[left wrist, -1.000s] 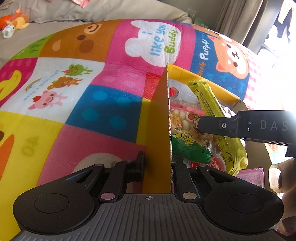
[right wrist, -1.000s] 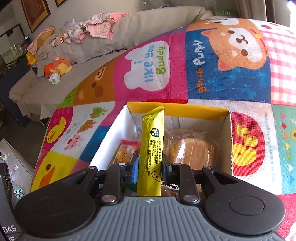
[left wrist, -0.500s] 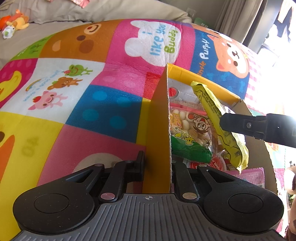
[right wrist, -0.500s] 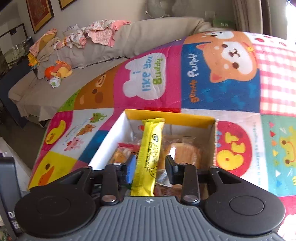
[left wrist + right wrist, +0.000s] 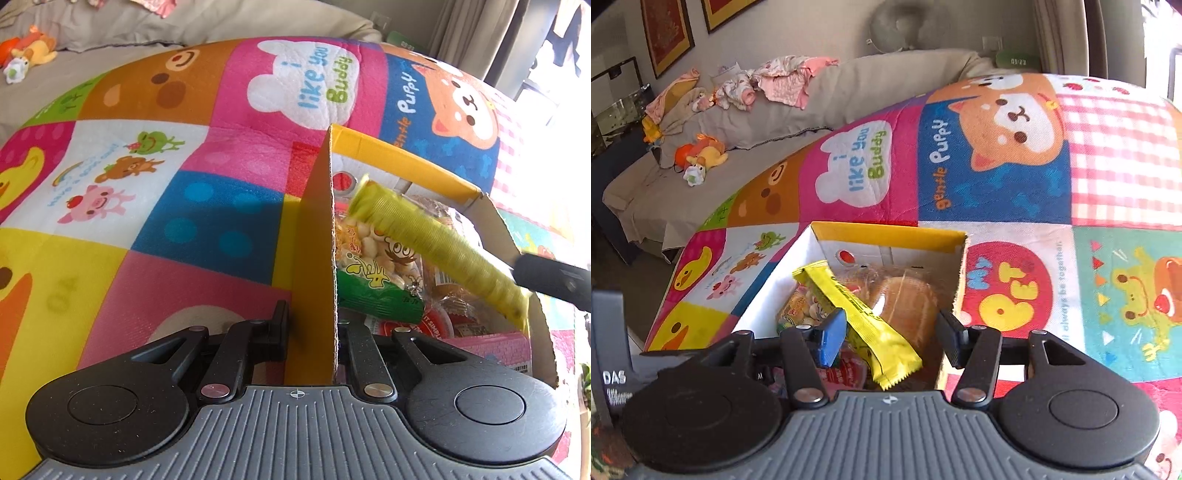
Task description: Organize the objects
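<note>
Between the right gripper's (image 5: 890, 338) wide-open, empty jaws, a light, crinkly yellow snack bar (image 5: 862, 317) drops into the box (image 5: 886, 238), best pinched mid-length, while the left gripper (image 5: 312, 328) clamps the box wall.

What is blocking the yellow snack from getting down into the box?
Nothing visible blocks the yellow snack. The right claw is open and the snack is tilted over the other snacks already inside the box; it can only land on top of them.
</note>
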`<action>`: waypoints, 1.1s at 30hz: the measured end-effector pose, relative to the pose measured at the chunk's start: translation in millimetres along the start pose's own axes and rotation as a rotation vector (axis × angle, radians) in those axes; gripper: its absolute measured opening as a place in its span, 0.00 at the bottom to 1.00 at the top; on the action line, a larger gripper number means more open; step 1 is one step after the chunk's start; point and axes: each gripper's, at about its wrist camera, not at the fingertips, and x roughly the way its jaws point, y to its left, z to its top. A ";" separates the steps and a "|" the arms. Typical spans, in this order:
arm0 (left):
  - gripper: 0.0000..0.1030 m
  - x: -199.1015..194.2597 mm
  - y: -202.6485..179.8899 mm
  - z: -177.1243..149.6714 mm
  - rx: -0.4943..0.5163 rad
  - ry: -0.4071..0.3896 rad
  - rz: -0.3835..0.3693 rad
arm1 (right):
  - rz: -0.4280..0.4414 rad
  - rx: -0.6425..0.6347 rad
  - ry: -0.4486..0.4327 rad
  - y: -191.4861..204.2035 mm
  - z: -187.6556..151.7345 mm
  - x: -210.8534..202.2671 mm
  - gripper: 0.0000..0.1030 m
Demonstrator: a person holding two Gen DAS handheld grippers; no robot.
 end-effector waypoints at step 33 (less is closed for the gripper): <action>0.12 17.8 -33.6 14.6 0.079 0.028 -0.003 | -0.012 -0.148 0.045 -0.4 -77.1 -24.7 0.62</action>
